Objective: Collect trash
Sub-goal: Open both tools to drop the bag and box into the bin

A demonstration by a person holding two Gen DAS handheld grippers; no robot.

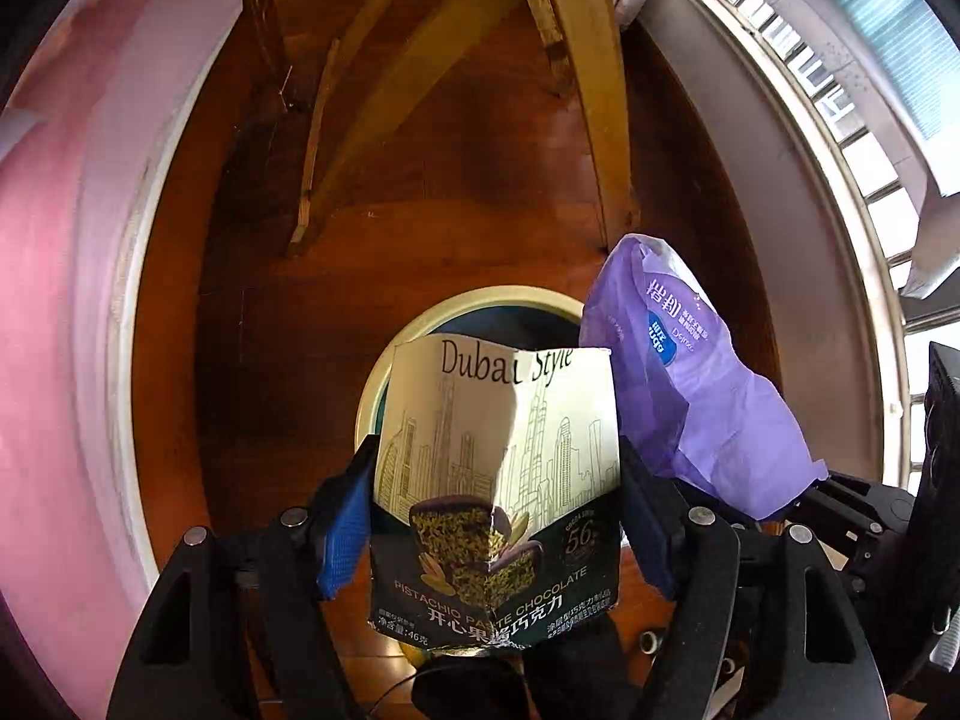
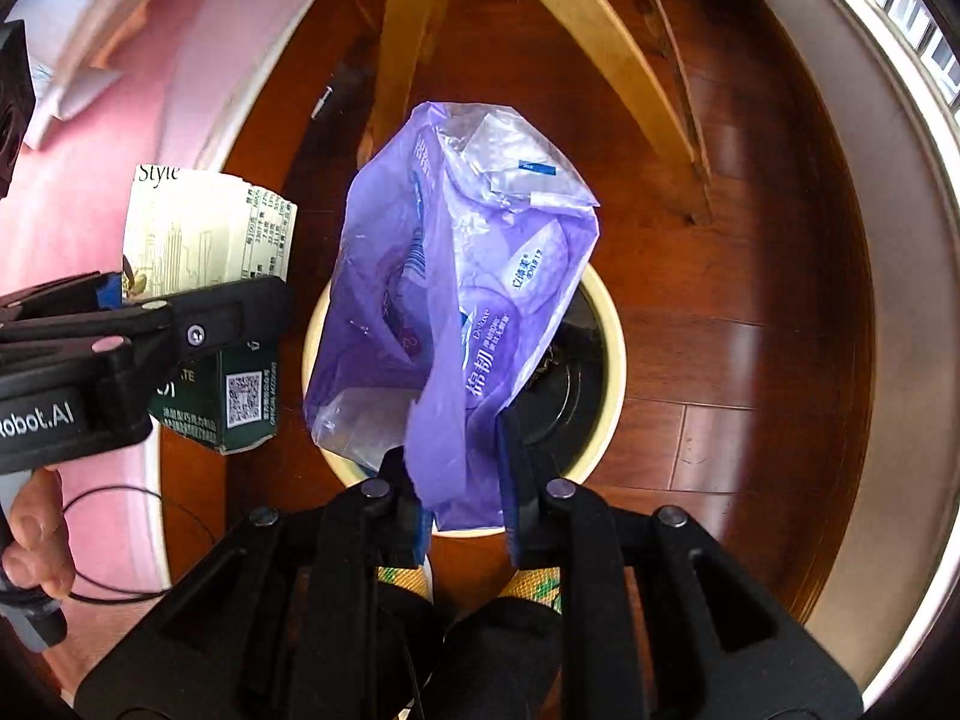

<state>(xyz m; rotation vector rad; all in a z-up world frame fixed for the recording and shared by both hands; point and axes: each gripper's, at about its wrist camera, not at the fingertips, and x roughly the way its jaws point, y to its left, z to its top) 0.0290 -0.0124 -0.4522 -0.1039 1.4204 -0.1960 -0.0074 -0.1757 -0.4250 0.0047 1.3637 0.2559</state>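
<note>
My left gripper (image 1: pixel 495 516) is shut on a cream and dark green chocolate box (image 1: pixel 498 480) and holds it above a round cream-rimmed trash bin (image 1: pixel 384 360) on the floor. My right gripper (image 2: pixel 462 480) is shut on a crumpled purple plastic tissue wrapper (image 2: pixel 456 276) and holds it over the same bin (image 2: pixel 606 324). In the left wrist view the wrapper (image 1: pixel 690 372) hangs to the right of the box. In the right wrist view the box (image 2: pixel 204 228) and left gripper (image 2: pixel 120 324) are at the left, beside the bin.
The floor (image 2: pixel 720 300) is dark red wood. Pale wooden furniture legs (image 1: pixel 588 90) stand just beyond the bin. A pink surface with a white edge (image 1: pixel 60 300) lies to the left. A grey-white wall base and window (image 1: pixel 840 120) curve along the right.
</note>
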